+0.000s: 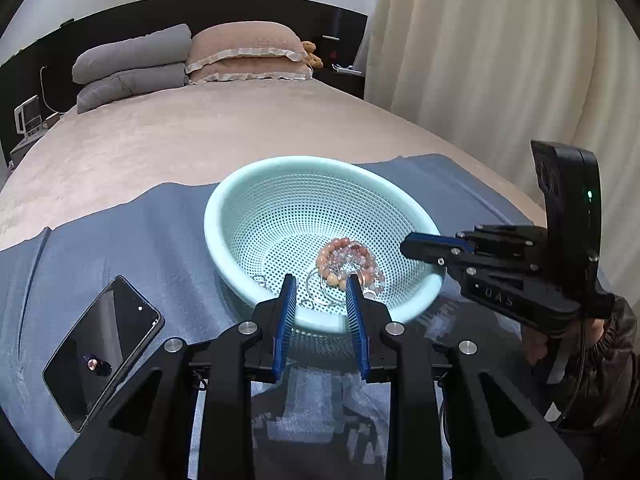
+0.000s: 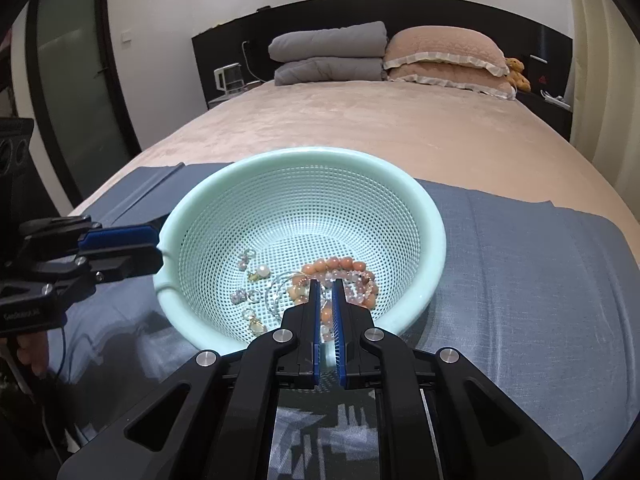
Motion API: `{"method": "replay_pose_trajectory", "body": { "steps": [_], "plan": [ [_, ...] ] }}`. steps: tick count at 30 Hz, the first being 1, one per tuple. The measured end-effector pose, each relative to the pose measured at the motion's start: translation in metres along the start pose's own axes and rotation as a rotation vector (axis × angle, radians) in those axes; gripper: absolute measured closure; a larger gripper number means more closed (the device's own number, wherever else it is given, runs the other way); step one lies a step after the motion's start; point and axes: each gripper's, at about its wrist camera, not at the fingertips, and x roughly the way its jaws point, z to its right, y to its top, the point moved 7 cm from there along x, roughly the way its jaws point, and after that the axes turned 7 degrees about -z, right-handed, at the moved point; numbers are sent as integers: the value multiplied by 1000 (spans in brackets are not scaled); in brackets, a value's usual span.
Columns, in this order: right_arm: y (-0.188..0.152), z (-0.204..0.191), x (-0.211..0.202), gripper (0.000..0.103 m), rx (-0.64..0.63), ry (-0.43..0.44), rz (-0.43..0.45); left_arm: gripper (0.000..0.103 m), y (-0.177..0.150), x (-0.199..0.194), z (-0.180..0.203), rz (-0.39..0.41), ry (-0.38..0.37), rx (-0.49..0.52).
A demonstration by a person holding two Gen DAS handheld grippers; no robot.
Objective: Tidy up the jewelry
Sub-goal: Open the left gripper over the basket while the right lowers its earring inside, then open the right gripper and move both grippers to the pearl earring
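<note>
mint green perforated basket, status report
Left tongs open, empty, at near rim. Right tongs near shut, nothing gripped. Peach bead bracelets inside mint green perforated basket. Nothing blocking.

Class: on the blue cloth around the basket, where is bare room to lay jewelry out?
Free: blue cloth right of the mint basket, and between basket and phone. Crowded: the basket's floor, with bead bracelets and earrings.

Bracelets in basket, on cloth.
</note>
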Motion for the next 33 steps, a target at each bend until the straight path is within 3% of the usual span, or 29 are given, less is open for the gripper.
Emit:
{"method": "replay_pose_trajectory", "body": {
  "steps": [7,17,23,28,30,32,33],
  "plan": [
    [-9,14,-17,96,35,13,28,66,-27,-3,10,-37,-27,30],
    [-28,38,-29,95,101,-21,19,66,-55,34,31,-145,-104,81],
    [-53,28,-12,95,96,77,-55,66,-64,53,41,-184,-136,110],
    [-78,-2,12,95,38,147,-156,66,-70,71,42,-233,-144,110],
    [-86,-18,19,94,-1,171,-183,71,-73,73,40,-237,-143,104],
    [-88,-29,22,85,-26,185,-183,74,-73,74,36,-236,-149,91],
    [-85,-32,22,75,-32,202,-179,76,-74,74,35,-235,-155,83]
  ]
}}
